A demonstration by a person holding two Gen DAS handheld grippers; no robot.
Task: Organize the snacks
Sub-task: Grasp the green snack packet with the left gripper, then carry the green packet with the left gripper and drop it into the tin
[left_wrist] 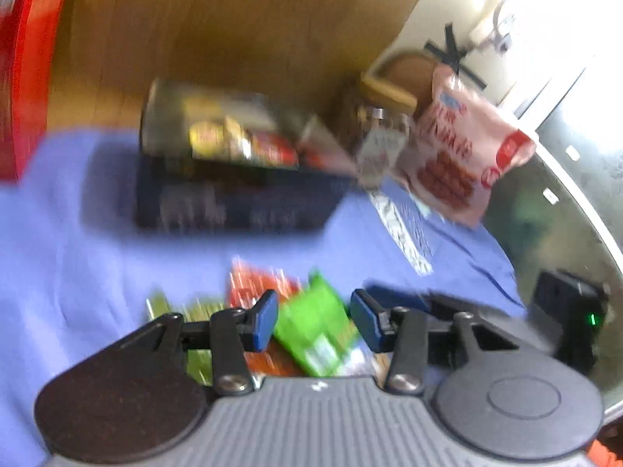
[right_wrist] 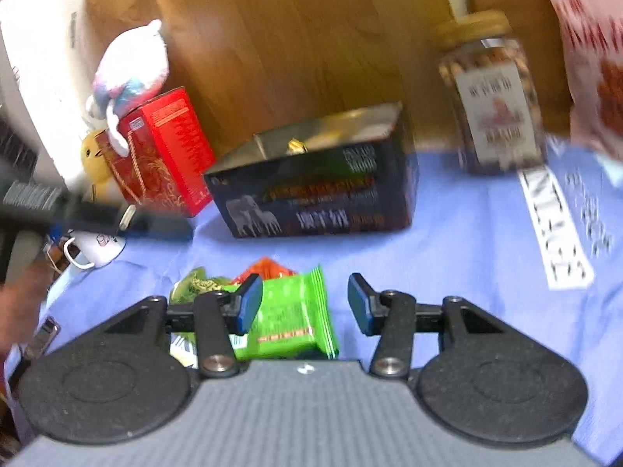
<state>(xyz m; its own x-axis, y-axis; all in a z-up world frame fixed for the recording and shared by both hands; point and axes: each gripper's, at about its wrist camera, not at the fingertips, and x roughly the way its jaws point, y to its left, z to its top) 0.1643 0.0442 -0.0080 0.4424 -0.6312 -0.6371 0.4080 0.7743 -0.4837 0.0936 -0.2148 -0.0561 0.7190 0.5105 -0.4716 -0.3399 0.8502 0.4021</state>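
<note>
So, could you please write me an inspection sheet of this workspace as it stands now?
Surface: blue cloth with printed lettering, spread in front of a wooden panel.
Job's things: green foil snack packet with orange and yellow-green packets beside it; open dark rectangular box holding some packets.
Clutter: lidded jar of nuts, pink snack bag, red carton, plush toys, white mug.
Grippers: left gripper and right gripper both open, nothing gripped, over the packets.
Cables: nothing seen.
Surroundings: black device with a green light right of the cloth; pictures blurred.
</note>
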